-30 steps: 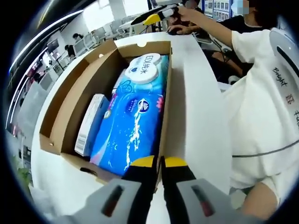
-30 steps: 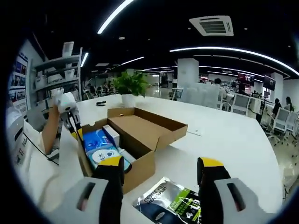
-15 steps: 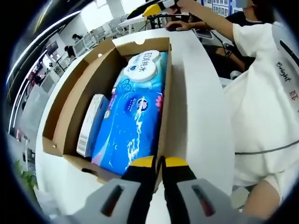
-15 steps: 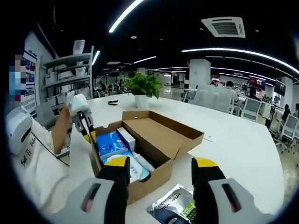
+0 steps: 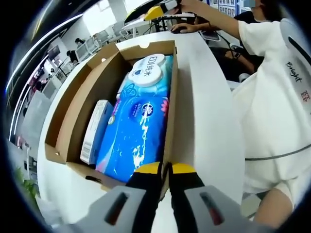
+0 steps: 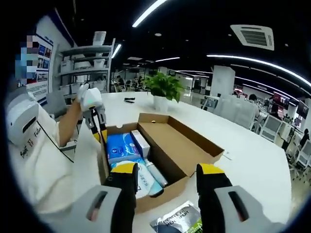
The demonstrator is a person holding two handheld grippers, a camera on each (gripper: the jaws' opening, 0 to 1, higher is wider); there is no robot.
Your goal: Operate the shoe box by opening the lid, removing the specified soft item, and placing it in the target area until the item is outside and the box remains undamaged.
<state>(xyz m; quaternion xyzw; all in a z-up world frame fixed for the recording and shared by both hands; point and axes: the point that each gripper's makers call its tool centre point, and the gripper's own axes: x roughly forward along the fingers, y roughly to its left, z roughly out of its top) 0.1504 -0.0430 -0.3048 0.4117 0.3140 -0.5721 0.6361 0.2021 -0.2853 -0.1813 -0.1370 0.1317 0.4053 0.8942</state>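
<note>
1. We are seeing the blue wipes pack [image 5: 138,128] lying in the open shoe box [image 5: 73,121], long axis running 6 to 12 o'clock, white lid end at 12.
2. The left gripper [image 5: 164,170] is pinching the box's near wall, as before.
3. The right gripper [image 6: 165,171], jaws apart, is hovering closer above the box than a second ago.

A long white table [image 6: 252,165] carries 1 open cardboard shoe box [image 6: 187,148], a dark printed pouch [image 6: 177,224] just beside it, and a potted plant [image 6: 163,90] farther off.
</note>
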